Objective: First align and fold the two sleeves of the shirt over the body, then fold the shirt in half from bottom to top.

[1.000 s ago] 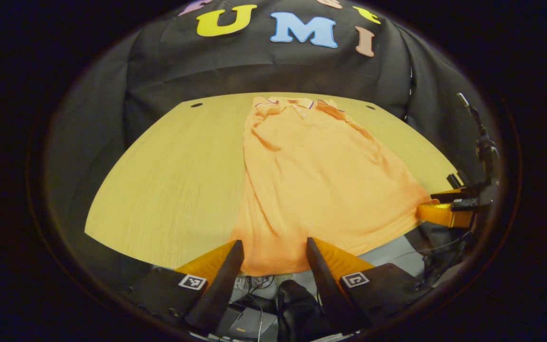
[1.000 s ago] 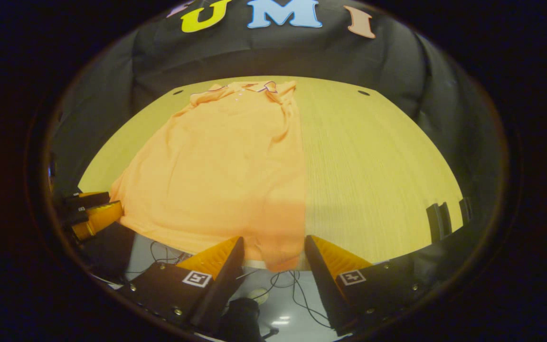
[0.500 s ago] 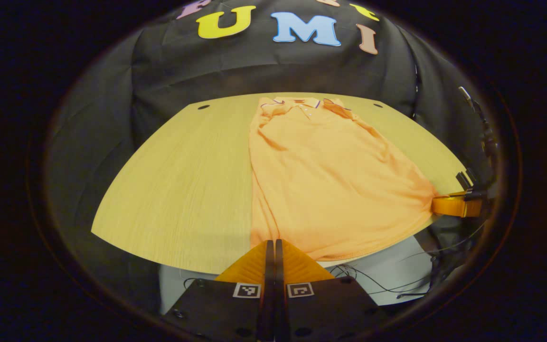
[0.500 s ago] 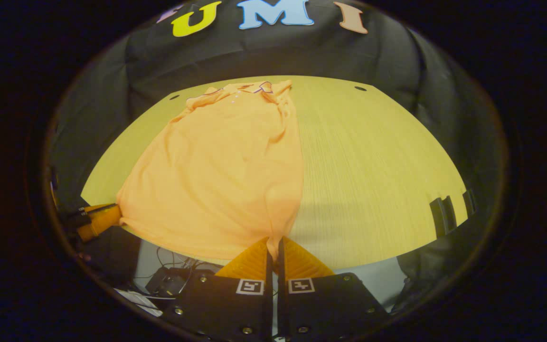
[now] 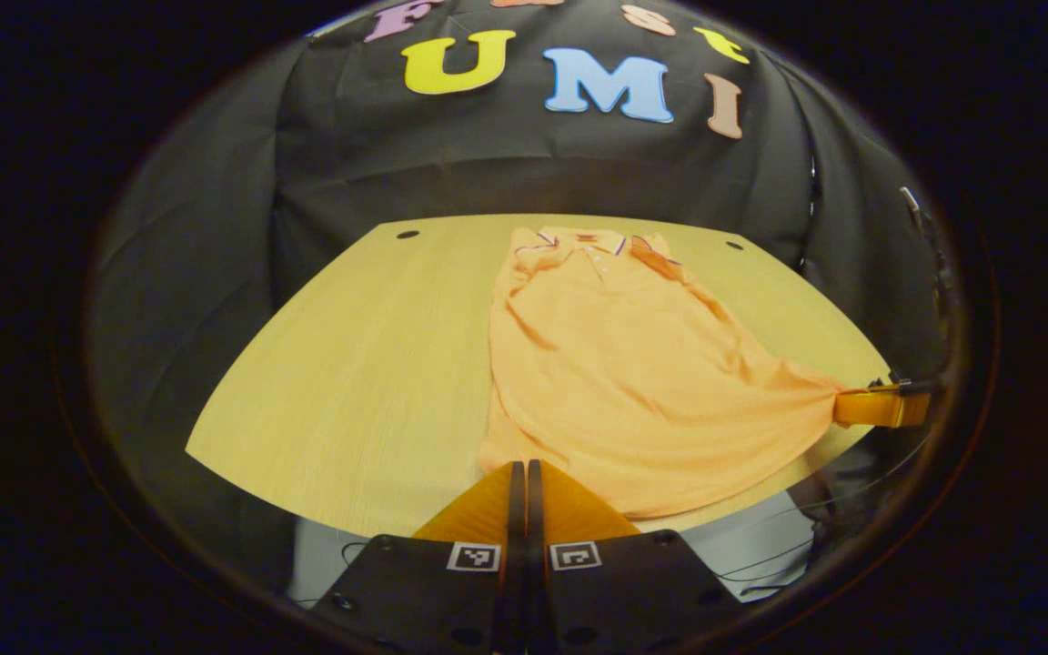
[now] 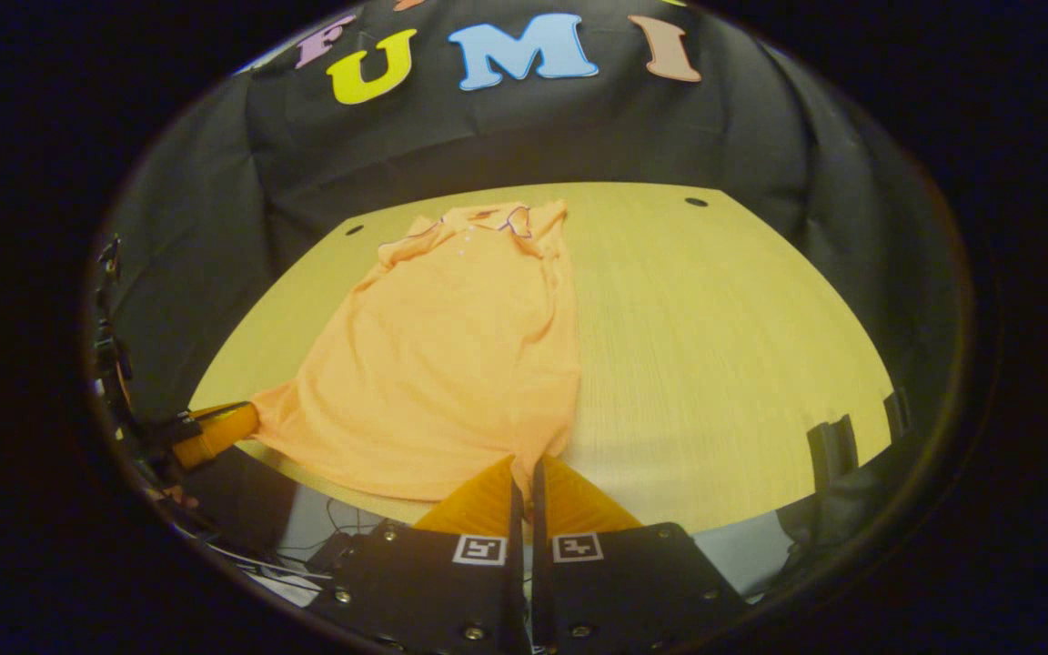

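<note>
An orange polo shirt lies lengthwise on a light wooden table, collar at the far end and both sleeves folded over the body. My left gripper is shut on the hem's left corner, lifted a little off the table. My right gripper is shut on the hem's right corner, also raised. The hem sags between the two corners. In the left gripper view the right gripper pinches the far corner; in the right gripper view the left gripper holds the opposite corner.
Black cloth walls stand behind and beside the table. Small round holes mark the table's far corners. Cables lie on the grey floor below the near edge. A dark clamp sits at the table's right edge.
Both grippers went from open around the hem to shut on its corners, then rose with them, so the hem has lifted off the table's near edge.
</note>
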`<act>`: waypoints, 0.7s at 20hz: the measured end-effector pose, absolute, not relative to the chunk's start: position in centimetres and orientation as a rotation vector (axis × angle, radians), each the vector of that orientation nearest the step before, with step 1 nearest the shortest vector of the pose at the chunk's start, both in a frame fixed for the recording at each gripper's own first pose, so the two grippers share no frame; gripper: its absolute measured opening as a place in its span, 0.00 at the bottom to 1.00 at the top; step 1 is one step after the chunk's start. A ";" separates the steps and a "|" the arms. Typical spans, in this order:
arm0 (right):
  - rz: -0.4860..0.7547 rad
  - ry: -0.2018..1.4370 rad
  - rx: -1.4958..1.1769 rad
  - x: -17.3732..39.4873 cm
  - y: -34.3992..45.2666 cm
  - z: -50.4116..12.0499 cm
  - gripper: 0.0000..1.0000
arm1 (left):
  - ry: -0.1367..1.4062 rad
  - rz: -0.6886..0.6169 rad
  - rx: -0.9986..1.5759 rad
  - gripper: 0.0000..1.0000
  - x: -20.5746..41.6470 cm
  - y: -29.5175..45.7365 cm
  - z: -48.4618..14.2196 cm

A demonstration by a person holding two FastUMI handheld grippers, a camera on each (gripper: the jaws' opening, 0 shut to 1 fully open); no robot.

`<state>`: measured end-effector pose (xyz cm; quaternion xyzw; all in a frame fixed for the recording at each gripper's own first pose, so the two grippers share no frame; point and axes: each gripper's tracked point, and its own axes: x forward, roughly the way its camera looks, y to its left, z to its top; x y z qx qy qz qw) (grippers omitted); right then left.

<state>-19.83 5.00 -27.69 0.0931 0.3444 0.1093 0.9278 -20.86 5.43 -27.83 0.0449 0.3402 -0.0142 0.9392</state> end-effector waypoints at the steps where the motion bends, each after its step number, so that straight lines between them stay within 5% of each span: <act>1: 0.228 0.693 0.194 -19.2 5.1 -26.8 0.04 | 0.680 -0.031 0.090 0.06 -20.4 4.9 -27.1; 14: 0.172 0.573 0.189 -5.3 3.5 -18.0 0.04 | 0.572 -0.103 0.010 0.06 -4.4 1.8 -21.2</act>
